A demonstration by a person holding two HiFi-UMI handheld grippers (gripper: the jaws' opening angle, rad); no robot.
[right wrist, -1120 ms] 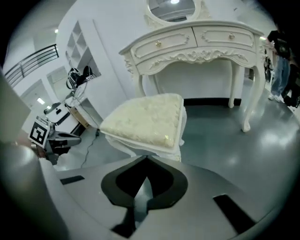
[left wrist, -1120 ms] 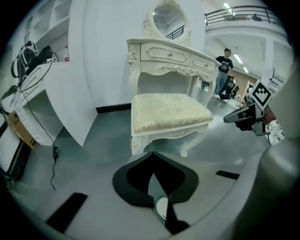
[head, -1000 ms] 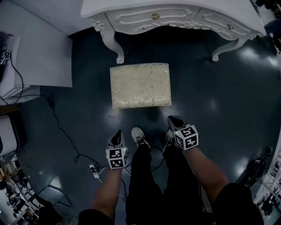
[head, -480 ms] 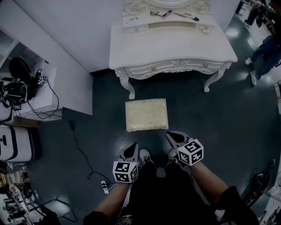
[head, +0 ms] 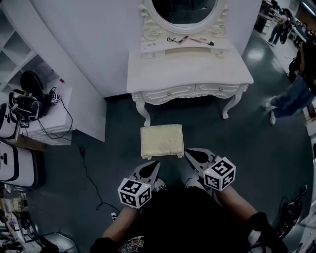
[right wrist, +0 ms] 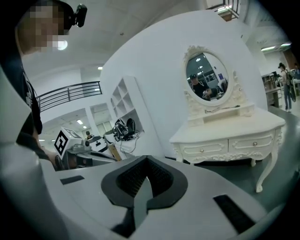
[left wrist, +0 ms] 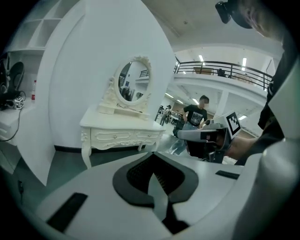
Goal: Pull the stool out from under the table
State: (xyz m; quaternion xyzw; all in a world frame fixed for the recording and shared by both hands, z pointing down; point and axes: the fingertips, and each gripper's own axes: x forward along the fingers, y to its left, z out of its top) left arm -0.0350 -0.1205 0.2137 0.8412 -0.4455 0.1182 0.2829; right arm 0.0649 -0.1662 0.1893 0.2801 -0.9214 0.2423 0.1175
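The cream cushioned stool (head: pixel 162 141) stands on the dark floor in front of the white dressing table (head: pixel 187 69), out from under it, with a strip of floor between them. My left gripper (head: pixel 154 164) is shut and empty, just short of the stool's near left corner. My right gripper (head: pixel 189 153) is also shut and empty, by the near right corner. Neither touches the stool. Both gripper views point level: the left gripper (left wrist: pixel 152 159) and the right gripper (right wrist: pixel 146 161) face the dressing table (left wrist: pixel 119 131) (right wrist: pixel 229 136), and the stool is out of their sight.
An oval mirror (head: pixel 183 10) tops the table, with small items on its shelf. At the left a white cabinet (head: pixel 44 118) holds headphones, and a cable (head: pixel 86 168) trails over the floor. A person (head: pixel 291 94) walks at the right. My feet stand just behind the stool.
The head view has risen and pulled back, so stool and table look smaller and the mirror now shows. Both grippers stay shut near the stool's front edge.
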